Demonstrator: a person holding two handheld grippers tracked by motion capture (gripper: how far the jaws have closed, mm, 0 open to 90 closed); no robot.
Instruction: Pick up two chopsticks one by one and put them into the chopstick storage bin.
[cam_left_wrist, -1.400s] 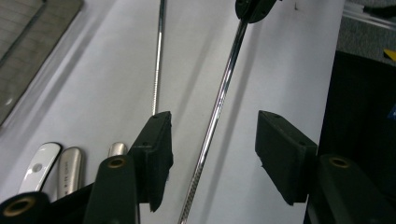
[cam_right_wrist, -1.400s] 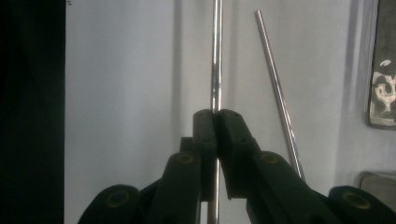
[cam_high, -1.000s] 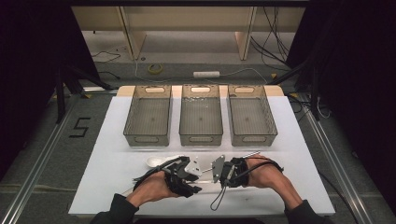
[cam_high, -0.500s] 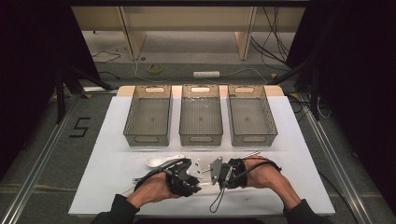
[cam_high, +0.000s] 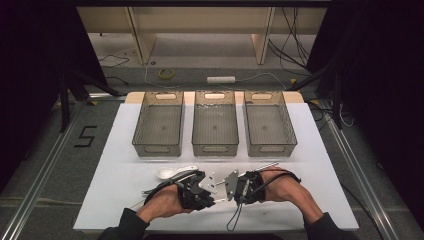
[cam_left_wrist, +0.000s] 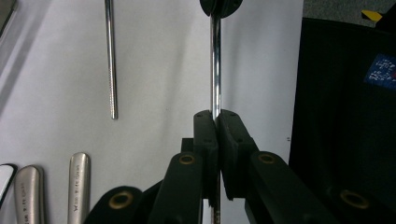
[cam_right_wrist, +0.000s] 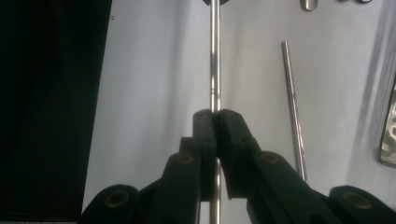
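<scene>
Passing a thin steel rod (cam_left_wrist: 215, 65) between the two tools looks like the step in hand, so work from the left side across. The left gripper (cam_high: 212, 191) has just been closing, and in its own view the jaws now pinch the rod, which runs on to the far gripper's tip. Keep that pinch square, since a round shaft can roll between flat pads. A spoon (cam_high: 170, 172) lies just behind this hand, and a second rod (cam_left_wrist: 110, 60) lies near the held one; lift clear of both. The right gripper (cam_high: 224, 186) is clamped on the same rod (cam_right_wrist: 214, 56) from the other end, above the white table (cam_high: 320, 150). Only one side should let go, and only once the other is firm. Which bin (cam_high: 215, 122) it suits is hard to tell, probably one of the three behind.
</scene>
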